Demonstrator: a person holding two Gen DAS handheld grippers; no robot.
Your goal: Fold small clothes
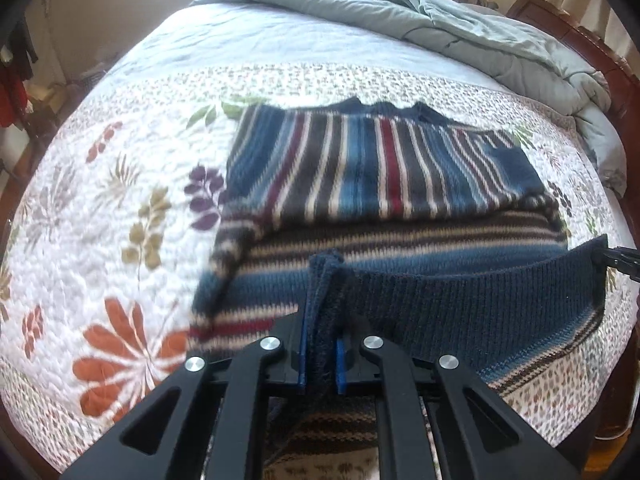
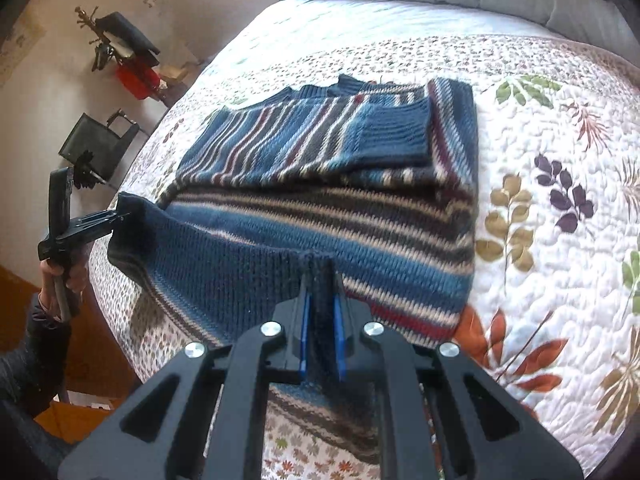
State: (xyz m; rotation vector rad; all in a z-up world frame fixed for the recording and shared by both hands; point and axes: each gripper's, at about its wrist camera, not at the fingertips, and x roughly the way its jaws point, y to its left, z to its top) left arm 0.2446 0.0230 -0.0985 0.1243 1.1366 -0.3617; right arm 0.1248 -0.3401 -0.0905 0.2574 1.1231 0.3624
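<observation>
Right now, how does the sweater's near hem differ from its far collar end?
The near hem is raised off the quilt, pinched by the left gripper and right gripper; the collar end lies flat. The hem is plain dark navy ribbing stretched taut between the grippers; the collar end has a striped sleeve folded over it. Both belong to one striped knit sweater.

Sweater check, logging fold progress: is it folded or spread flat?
Partly folded: sweater sleeves lie across its body, navy hem raised by both claws.

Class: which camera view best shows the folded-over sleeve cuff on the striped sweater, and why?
The right wrist view: the sleeve cuff lies sharp and whole on the striped sweater. The left wrist view shows it smaller and blurred.
</observation>
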